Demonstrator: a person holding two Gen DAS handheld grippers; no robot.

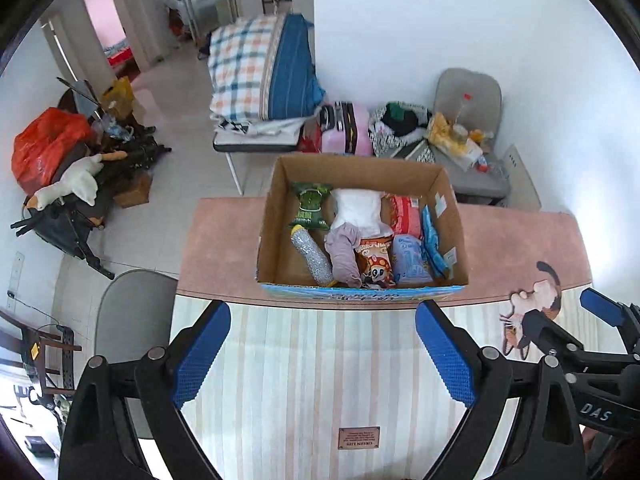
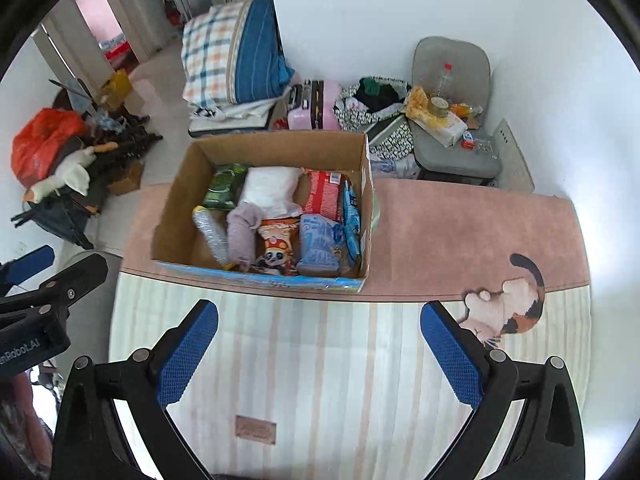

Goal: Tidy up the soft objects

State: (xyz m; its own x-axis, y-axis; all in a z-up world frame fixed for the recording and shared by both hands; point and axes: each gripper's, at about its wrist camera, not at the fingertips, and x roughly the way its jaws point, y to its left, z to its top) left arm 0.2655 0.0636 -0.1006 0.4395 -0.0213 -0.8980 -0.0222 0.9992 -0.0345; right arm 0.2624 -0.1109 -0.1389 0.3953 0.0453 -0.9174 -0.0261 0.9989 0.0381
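An open cardboard box [image 1: 448, 216] [image 2: 176, 204] stands on the table's pink far half. It holds a white pillow [image 1: 358, 210] [image 2: 272, 188], a green packet [image 1: 310, 204] [image 2: 224, 186], a lilac cloth [image 1: 342, 254] [image 2: 242, 234], a silver scrubber [image 1: 312, 256] [image 2: 212, 234], a panda snack bag [image 1: 374, 262] [image 2: 278, 246], blue packs [image 1: 410, 258] [image 2: 320, 244] and a red pack [image 1: 406, 212] [image 2: 324, 194]. My left gripper [image 1: 322, 354] is open and empty over the striped cloth, short of the box. My right gripper [image 2: 318, 356] is open and empty, likewise.
The striped tablecloth [image 1: 304, 368] [image 2: 320, 376] carries a cat picture [image 1: 532, 312] [image 2: 508, 308] at the right. Beyond the table are a grey chair [image 1: 468, 148] [image 2: 452, 128] with clutter, a pink suitcase [image 1: 346, 128] [image 2: 314, 104], folded bedding [image 1: 260, 68] [image 2: 232, 56] and a floor pile [image 1: 72, 168].
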